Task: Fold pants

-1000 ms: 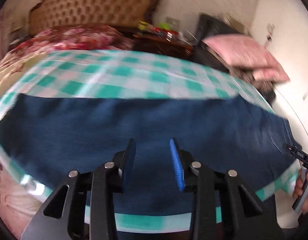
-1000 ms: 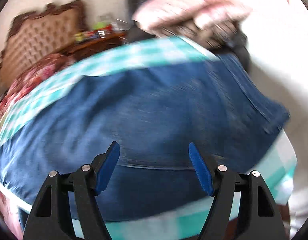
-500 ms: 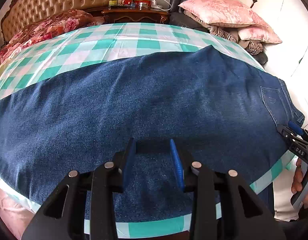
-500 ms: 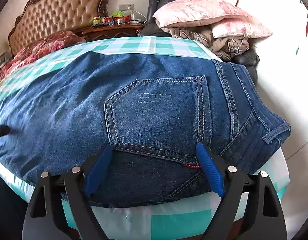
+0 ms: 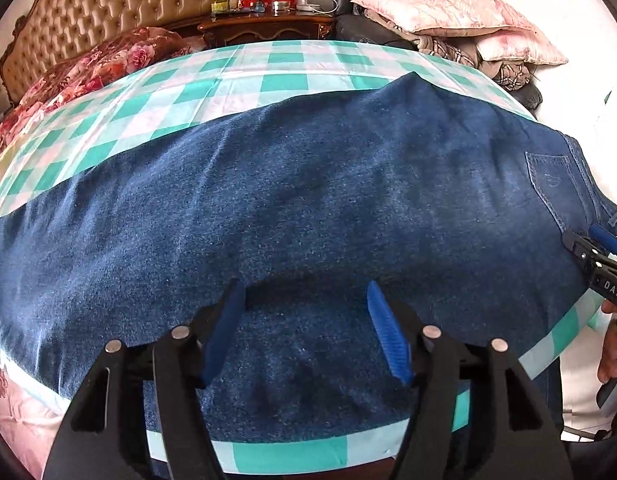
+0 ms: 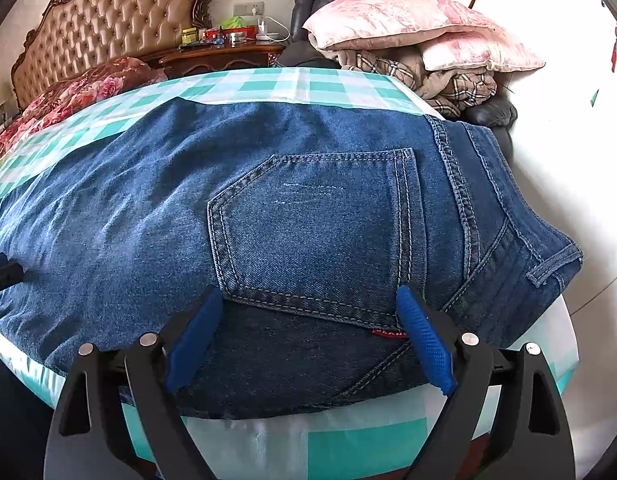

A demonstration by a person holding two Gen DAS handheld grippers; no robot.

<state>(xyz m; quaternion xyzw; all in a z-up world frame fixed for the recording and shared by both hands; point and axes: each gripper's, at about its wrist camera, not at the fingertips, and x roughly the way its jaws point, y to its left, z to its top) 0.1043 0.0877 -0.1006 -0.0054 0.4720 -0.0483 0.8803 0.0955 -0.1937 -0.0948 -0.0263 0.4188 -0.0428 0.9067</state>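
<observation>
Lying flat across the green-and-white checked cloth (image 5: 244, 80), the blue pants (image 5: 308, 200) fill the middle of both views, folded lengthwise, with the back pocket (image 6: 320, 232) and waistband toward the right of the frame. Low in the left wrist view, the left gripper (image 5: 306, 328) hangs just over the leg fabric, its jaws opening, with nothing pinched between the blue pads. Low in the right wrist view, the right gripper (image 6: 308, 340) stands spread wide above the lower edge of the pocket, the denim beneath it and not clamped. A person's hand (image 5: 610, 344) shows at the right edge of the left view. A tufted headboard (image 6: 108, 32) sits upper left, and pink pillows (image 6: 408, 24) are piled upper right.
</observation>
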